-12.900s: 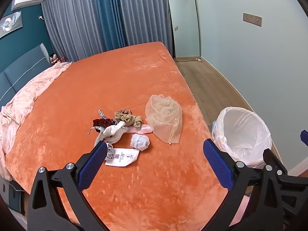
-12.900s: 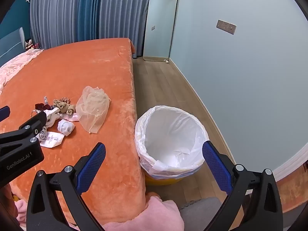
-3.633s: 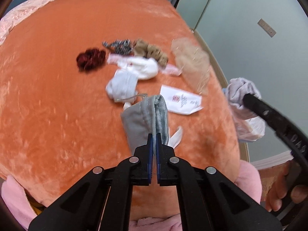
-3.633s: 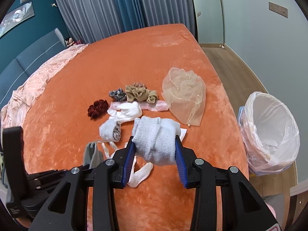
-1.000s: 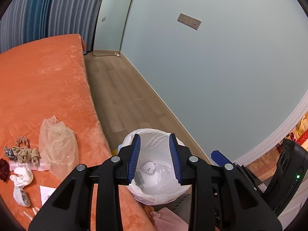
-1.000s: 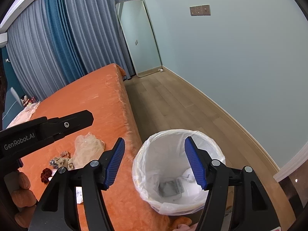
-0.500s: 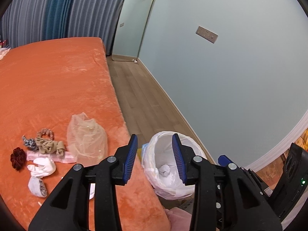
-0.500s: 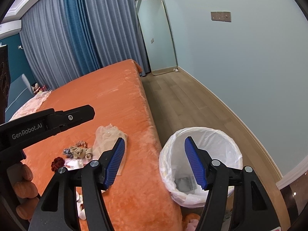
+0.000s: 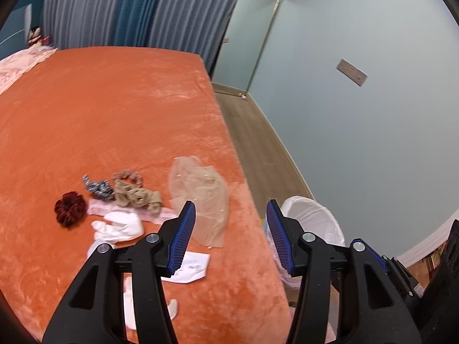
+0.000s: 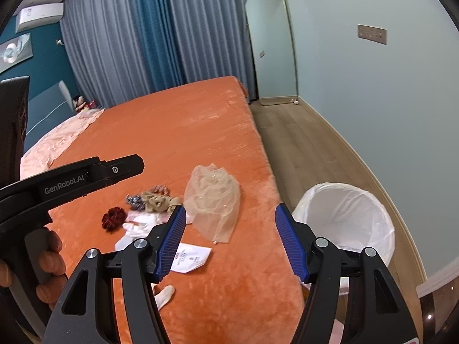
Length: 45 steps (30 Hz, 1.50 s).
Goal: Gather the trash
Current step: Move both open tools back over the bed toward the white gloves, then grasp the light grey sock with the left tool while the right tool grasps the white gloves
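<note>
On the orange bed (image 9: 114,114) lies a cluster of small items: a dark red scrunchie (image 9: 69,207), a beige scrunchie (image 9: 137,196), a sheer beige net pouch (image 9: 205,197), white socks (image 9: 119,228) and a white paper tag (image 9: 190,266). A bin lined with a white bag (image 9: 312,223) stands on the floor beside the bed. My left gripper (image 9: 231,235) hovers over the bed's near edge, its jaws opening with nothing between them. My right gripper (image 10: 231,245) is open and empty, between the net pouch (image 10: 213,203) and the bin (image 10: 347,215).
A tall mirror (image 10: 271,48) leans on the wall past the bed, with bare wood floor (image 10: 301,149) running along the light wall. Grey and blue curtains (image 10: 149,37) hang behind the bed. A pink blanket (image 10: 60,140) lies at the far left. A hand (image 10: 46,261) grips the left tool's handle.
Both grippers swung left from over the bin toward the bed, so the item cluster now sits ahead. The left jaws have widened. The right jaws kept the same gap.
</note>
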### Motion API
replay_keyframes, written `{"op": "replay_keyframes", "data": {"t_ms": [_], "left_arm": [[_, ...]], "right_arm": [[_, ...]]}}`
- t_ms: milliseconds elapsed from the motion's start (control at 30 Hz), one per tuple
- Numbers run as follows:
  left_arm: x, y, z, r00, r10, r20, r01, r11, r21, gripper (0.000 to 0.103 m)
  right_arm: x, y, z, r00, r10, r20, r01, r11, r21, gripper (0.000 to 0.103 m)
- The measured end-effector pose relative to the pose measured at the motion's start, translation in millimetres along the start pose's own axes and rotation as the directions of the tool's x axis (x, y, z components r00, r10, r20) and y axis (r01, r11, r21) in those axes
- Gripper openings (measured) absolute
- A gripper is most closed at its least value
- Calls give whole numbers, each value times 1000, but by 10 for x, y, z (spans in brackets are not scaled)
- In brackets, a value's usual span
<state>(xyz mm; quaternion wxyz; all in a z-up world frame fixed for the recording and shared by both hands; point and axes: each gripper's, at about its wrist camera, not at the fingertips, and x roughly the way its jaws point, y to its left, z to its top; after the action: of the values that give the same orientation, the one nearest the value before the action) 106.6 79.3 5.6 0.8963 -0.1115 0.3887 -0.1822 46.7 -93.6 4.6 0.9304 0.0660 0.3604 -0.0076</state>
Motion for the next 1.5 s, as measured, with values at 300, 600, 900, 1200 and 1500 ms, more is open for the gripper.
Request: {"op": "replay_keyframes", "data": {"t_ms": [300,600,900,1200,1500], "left_arm": [[-111,744,-203,995,98,-26,-100,992,-76,51],[-102,1307,-490,981,175,-82,-184,975,-127,64],[64,1740,-828,959,225,-174,-254,953,-164,68],[332,1965,-1014,944,224,-241,-272,944,-188,72],[702,2027,-1041,933,197,-300,-264,944,-198,72]], "right_arm": [[209,543,-262,995,63,-80,-68,996,-59,62],[506,940,-607,979,90,-183,-111,988,-110,62],[890,1211,-1026,943,105,-317,-153,979,-132,62],[1216,1376,-1310,907,105,-407,-177,974,-143,62],[1488,1412,-1448,878,104,-468,-184,975,-128,62]]}}
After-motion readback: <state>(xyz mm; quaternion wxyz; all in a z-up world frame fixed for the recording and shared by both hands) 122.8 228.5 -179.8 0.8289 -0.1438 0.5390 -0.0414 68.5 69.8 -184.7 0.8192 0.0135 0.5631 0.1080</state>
